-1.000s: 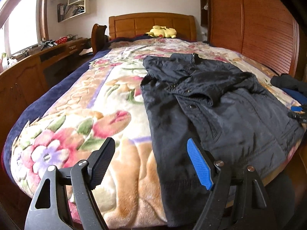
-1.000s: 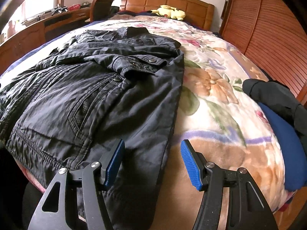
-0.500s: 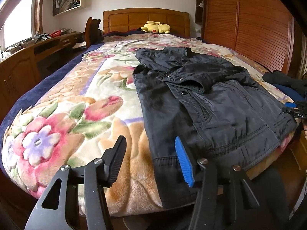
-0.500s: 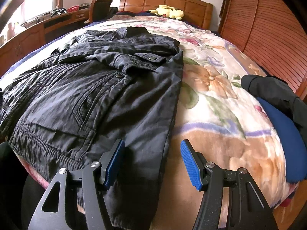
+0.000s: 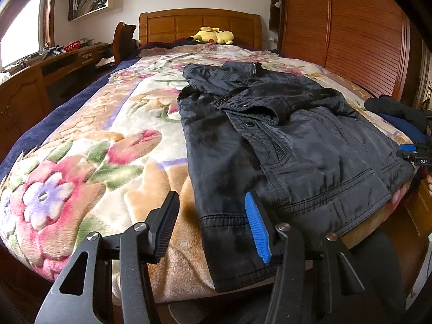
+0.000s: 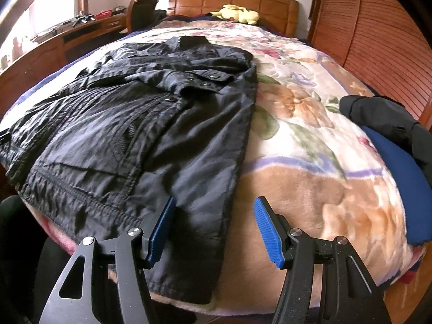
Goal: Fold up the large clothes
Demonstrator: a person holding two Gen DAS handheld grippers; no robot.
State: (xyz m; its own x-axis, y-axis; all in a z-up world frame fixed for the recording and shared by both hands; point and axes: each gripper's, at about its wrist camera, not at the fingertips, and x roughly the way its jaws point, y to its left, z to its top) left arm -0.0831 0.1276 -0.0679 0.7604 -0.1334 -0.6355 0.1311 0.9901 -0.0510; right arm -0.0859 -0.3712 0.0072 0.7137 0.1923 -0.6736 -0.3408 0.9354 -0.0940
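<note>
A black jacket [image 5: 297,148] lies face up on the bed's floral blanket [image 5: 94,148], collar toward the headboard, with a sleeve folded across its chest. My left gripper [image 5: 210,226] hovers at the foot of the bed. Its jaws are closing, with the jacket's lower left corner seen between them and the pads clear of the cloth. In the right wrist view, the jacket [image 6: 135,124] fills the left half. My right gripper [image 6: 214,232] stands open over its lower right corner, touching nothing. The right gripper's tip [image 5: 415,154] also shows at the left wrist view's right edge.
A pile of dark and blue clothes [image 6: 391,135] sits at the bed's right edge. A yellow plush toy [image 5: 213,35] rests by the wooden headboard [image 5: 199,24]. A wooden desk [image 5: 27,81] runs along the left and a slatted wardrobe [image 5: 351,40] along the right.
The left gripper's jaws have narrowed, and its view has tipped up so the jacket's hem and the bed's foot edge now show. The right gripper has hardly moved.
</note>
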